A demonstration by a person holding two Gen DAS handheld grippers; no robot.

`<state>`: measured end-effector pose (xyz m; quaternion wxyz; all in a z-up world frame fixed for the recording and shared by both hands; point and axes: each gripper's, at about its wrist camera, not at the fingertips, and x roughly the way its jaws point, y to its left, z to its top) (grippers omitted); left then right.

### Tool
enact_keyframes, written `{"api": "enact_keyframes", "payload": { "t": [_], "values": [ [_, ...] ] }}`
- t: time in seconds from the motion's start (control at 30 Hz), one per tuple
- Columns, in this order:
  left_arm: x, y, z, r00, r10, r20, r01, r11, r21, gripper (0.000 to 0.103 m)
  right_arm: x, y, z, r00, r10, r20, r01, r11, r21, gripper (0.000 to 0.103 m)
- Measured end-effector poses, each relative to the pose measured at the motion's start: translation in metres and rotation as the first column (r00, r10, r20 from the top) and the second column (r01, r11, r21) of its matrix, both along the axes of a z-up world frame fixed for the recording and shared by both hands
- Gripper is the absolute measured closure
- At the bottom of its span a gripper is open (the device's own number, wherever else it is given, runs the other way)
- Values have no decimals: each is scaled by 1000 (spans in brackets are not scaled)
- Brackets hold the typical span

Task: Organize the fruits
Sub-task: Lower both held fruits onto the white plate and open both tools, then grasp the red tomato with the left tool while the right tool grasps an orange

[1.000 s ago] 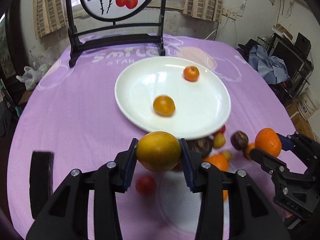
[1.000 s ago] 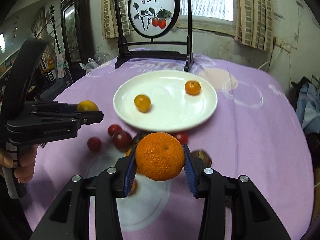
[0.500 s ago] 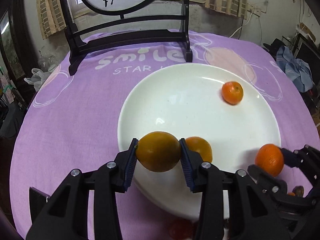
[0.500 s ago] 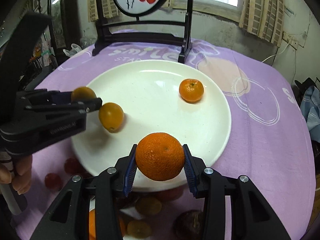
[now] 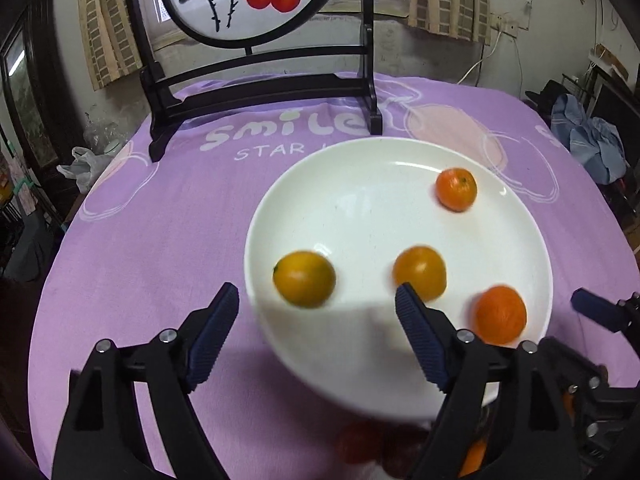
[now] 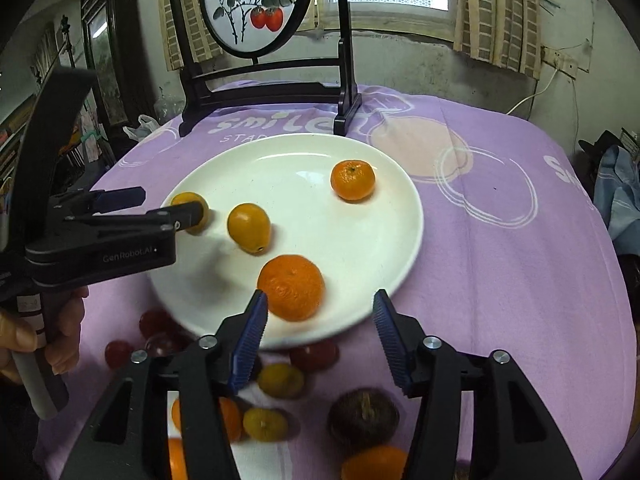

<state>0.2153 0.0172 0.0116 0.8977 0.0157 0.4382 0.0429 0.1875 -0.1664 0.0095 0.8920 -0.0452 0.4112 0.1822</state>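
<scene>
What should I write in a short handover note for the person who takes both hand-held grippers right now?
Left hand-held gripper: jaws opening, nothing between them; its yellow-orange fruit is on the white plate.
Right hand-held gripper: jaws opening, not gripping; its big orange lies on the plate by the left finger.
Done: four fruits on the plate, including a small orange and a second yellow fruit.
Left: red fruits, yellow ones, a dark brown one and more oranges on the purple cloth in front of the plate.
</scene>
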Motion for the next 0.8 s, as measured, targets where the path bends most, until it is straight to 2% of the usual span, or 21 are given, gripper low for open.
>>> {"api": "enact_keyframes", "payload": {
  "t": [0.1,0.23,0.43,0.53,0.8],
  "values": [
    [-20,4,2,1000,9,2,-9,1000,-23,22,-16,-8,2,1000,-6,15,6,1000,10,43],
    [-54,9,2,1000,25,9,-25,998,-59,13,-40,-12,1,1000,9,6,-9,1000,6,42],
    [-93,17,-12,1000,21,-21,-23,996,-85,13,-81,-1,-10,995,84,-50,-82,996,36,41],
    [-104,23,-15,999,29,-15,-30,995,-91,12,-99,14,-17,989,130,-66,-129,992,16,41],
    [-108,55,-35,996,79,-33,-84,978,-189,11,-111,55,-40,980,160,-122,-168,984,-55,42]
  ]
}}
